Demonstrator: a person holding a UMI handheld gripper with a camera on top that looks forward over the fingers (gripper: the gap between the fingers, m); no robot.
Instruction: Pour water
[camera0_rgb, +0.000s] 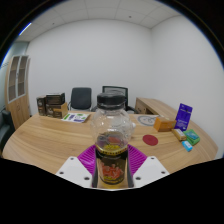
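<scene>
A clear jar (112, 135) with a black lid and a yellow and red label stands upright between my fingers, above the wooden table (50, 135). Both magenta pads (86, 158) press against its sides, so my gripper (112, 170) is shut on the jar. Its lower part is hidden between the fingers. A small dark red disc (151, 140), flat on the table, lies just beyond the right finger.
At the right of the table are a purple box (184, 116), a teal packet (190, 134) and an orange item (163, 125). A brown box (50, 104) and papers (75, 117) sit at the far left. Two black chairs (97, 97) stand behind the table.
</scene>
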